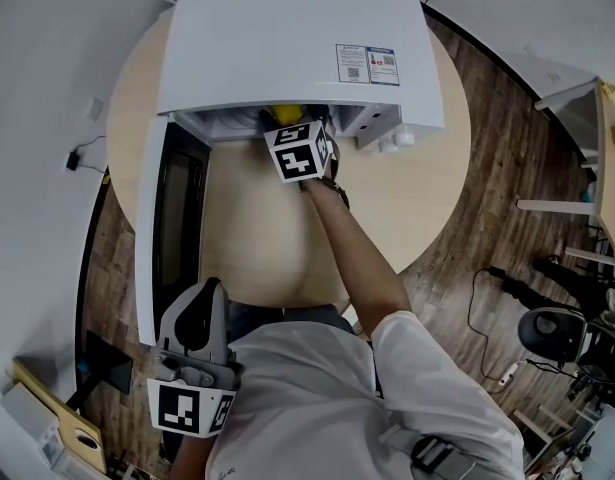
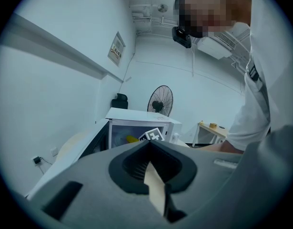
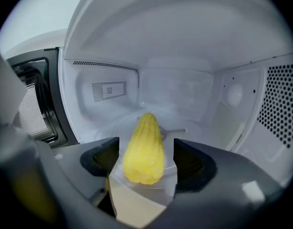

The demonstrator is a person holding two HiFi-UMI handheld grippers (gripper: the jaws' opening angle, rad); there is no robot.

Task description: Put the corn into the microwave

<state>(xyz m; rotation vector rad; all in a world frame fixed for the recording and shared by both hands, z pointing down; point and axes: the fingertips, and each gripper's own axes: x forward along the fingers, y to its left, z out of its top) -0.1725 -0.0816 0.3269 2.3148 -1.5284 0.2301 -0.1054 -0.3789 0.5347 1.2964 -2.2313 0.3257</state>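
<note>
No legible text; the sticker [image 1: 367,65] on the microwave [image 1: 287,38] looks too small.

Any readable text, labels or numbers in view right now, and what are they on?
No text is legible.
Two stickers on top of the microwave: print too small to read.
Wall placard: too blurred to read.
Marker cubes: square patterns only, no words.

The right arm [image 1: 359,263] reaches far, right gripper [image 3: 146,151] tilted down with fingers wide apart; the left gripper [image 2: 148,144] hangs near, fingers together.
</note>
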